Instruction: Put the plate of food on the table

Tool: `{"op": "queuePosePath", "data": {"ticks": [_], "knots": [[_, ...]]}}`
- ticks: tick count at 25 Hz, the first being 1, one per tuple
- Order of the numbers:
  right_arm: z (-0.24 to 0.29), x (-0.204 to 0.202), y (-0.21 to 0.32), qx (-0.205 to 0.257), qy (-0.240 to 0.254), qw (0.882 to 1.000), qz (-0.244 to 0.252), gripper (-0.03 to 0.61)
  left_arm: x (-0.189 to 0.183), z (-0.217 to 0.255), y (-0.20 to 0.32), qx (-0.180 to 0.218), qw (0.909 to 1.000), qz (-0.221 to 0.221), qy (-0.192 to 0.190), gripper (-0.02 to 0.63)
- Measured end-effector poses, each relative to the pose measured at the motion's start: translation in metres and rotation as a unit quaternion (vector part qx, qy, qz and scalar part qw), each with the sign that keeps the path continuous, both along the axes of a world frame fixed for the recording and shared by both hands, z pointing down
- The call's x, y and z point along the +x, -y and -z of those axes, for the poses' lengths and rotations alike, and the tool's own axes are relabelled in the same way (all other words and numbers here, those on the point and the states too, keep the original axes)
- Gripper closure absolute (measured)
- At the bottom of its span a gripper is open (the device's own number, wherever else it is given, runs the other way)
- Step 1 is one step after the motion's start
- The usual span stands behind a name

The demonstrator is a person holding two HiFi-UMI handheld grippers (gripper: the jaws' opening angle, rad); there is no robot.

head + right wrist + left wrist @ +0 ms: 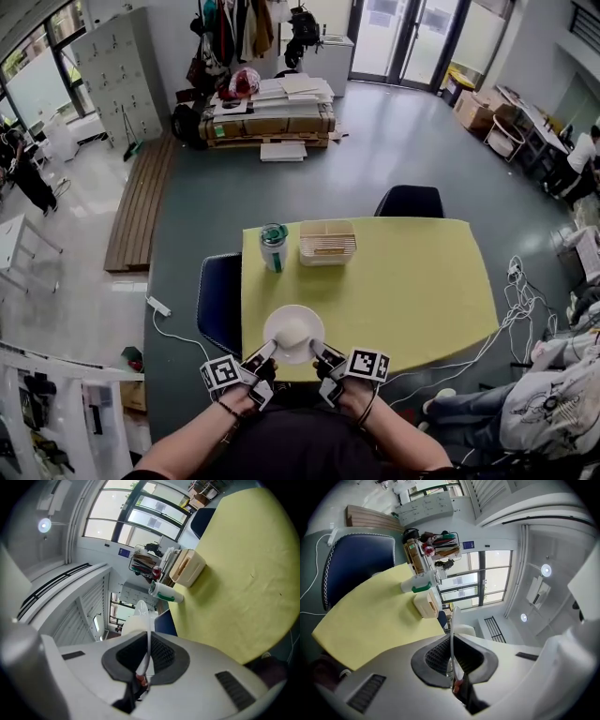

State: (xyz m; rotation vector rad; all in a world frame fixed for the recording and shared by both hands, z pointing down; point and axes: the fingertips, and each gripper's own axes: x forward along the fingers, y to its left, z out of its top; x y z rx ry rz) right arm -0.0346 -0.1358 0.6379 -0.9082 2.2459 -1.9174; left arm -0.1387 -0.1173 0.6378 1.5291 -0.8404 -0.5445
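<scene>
The left forearm [192, 441] and right forearm [405, 441] reach forward side by side (wrists close together). The left gripper [264, 354] and right gripper [324, 354] angle inward toward each other, each with its jaws clamped on the plate [293, 310] at its near rim

No legible writing shows on anything in view.
</scene>
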Motion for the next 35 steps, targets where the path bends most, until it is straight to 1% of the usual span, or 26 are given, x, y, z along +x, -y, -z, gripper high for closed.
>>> {"op": "queuePosePath", "data": {"ticks": [4,13,17,20,23,29,31,33,35], "knots": [[-0.004,0.002,0.011,-0.005,-0.005,1.000,-0.008,0.555,-0.001,-0.007,0.013,-0.004,0.9998,-0.012,0.014,0.598],[-0.009,-0.001,0.038,-0.003,-0.010,1.000,0.014,0.555,-0.003,-0.014,0.036,-0.010,0.9999,0.003,0.005,0.598],[-0.016,0.000,0.049,-0.002,-0.007,1.000,0.020,0.555,-0.001,-0.019,0.045,-0.011,0.9999,0.010,0.007,0.598],[-0.025,0.005,0.055,-0.003,-0.006,1.000,0.020,0.555,0.006,-0.023,0.054,-0.001,0.9999,0.013,-0.009,0.598],[-0.035,0.004,0.066,-0.001,-0.007,1.000,0.026,0.555,0.003,-0.039,0.062,-0.007,0.9998,0.016,0.013,0.598],[-0.067,0.004,0.083,-0.004,-0.010,0.999,0.037,0.555,0.003,-0.071,0.076,-0.010,0.9995,0.025,0.017,0.598],[-0.079,0.004,0.090,-0.001,-0.010,0.999,0.039,0.555,0.003,-0.081,0.083,-0.008,0.9995,0.029,0.011,0.598],[-0.092,0.003,0.096,0.000,-0.011,0.999,0.041,0.555,0.006,-0.089,0.089,-0.005,0.9994,0.034,-0.007,0.598],[-0.105,0.002,0.102,-0.005,-0.014,0.999,0.041,0.555,0.005,-0.102,0.095,-0.007,0.9993,0.036,-0.008,0.598]]}}
